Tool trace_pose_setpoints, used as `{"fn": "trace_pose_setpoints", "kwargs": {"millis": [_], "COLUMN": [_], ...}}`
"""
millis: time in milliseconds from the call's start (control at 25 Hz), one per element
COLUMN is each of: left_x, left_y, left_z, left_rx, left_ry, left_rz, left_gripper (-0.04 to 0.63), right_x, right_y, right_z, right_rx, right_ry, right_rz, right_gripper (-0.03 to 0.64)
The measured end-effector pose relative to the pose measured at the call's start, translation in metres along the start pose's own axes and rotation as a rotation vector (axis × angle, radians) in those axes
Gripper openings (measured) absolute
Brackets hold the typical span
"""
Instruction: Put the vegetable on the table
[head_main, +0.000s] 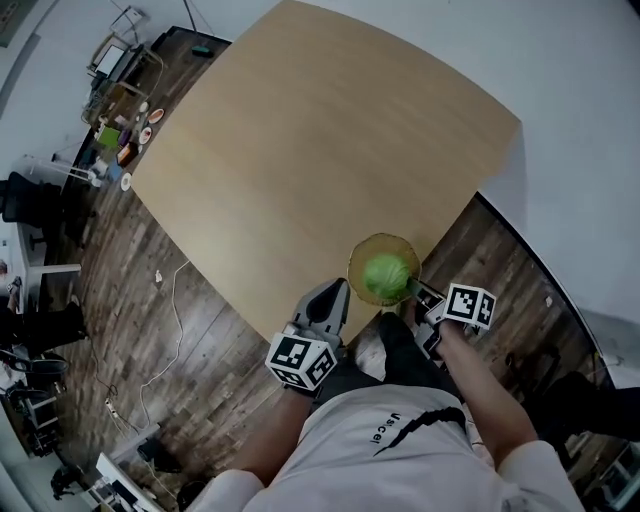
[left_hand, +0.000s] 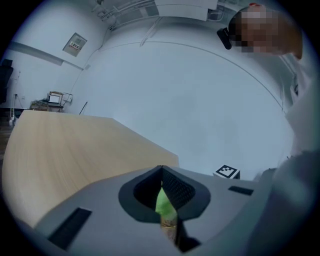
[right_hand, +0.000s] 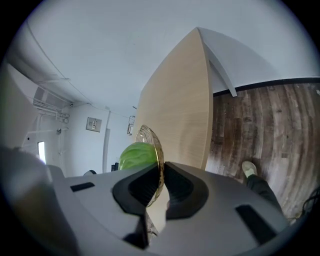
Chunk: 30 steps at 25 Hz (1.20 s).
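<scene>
A green cabbage (head_main: 386, 274) lies in an amber glass bowl (head_main: 385, 240) over the near edge of the wooden table (head_main: 320, 150). I cannot tell whether the bowl rests on the table. My right gripper (head_main: 420, 292) is shut on the bowl's near rim. In the right gripper view, the rim of the bowl (right_hand: 150, 137) runs between the jaws of the right gripper (right_hand: 161, 167), and the cabbage (right_hand: 135, 155) bulges to their left. My left gripper (head_main: 336, 290) is just left of the bowl. In its own view the left gripper (left_hand: 161, 170) has its tips together, and a green sliver (left_hand: 163, 202) shows through the slit.
Dark plank floor (head_main: 150, 290) surrounds the table, with a white cable (head_main: 172, 330) trailing on it. Shelves and clutter (head_main: 120, 100) stand at the far left. A person's shoe (right_hand: 248, 168) is on the floor beside the table's corner. White walls lie beyond.
</scene>
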<state>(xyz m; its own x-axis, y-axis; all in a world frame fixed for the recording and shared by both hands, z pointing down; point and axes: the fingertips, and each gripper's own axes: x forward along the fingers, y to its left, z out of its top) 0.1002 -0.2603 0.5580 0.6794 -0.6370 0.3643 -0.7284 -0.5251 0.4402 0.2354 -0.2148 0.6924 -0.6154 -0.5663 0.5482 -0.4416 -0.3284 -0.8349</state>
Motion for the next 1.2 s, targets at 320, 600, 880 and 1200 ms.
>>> {"fn": "trace_pose_setpoints", "kwargs": {"millis": [320,600,880,1200], "left_x": [0.035,0.042,0.047,0.036], "left_y": [0.007,0.027,0.040,0.038], "left_z": [0.000,-0.004,-0.005,-0.008], "left_rx": [-0.004,-0.029,-0.050,-0.062], "left_ry": [0.021,0.022,0.022,0.017], "left_rz": [0.042,0.072,0.095,0.102], "left_gripper": [0.012,0.012,0.012,0.012], "right_x": [0.031,0.057,0.079,0.081], "right_y": [-0.021,-0.031,-0.038,-0.043], "right_z": [0.036,0.046,0.054,0.054], "right_rx": [0.016,0.038,0.048,0.057], "right_ry": [0.043,0.048,0.049,0.055], "right_rz": [-0.040,-0.065,-0.084,-0.117], "right_gripper": [0.032,0.035,0.037,0.037]}}
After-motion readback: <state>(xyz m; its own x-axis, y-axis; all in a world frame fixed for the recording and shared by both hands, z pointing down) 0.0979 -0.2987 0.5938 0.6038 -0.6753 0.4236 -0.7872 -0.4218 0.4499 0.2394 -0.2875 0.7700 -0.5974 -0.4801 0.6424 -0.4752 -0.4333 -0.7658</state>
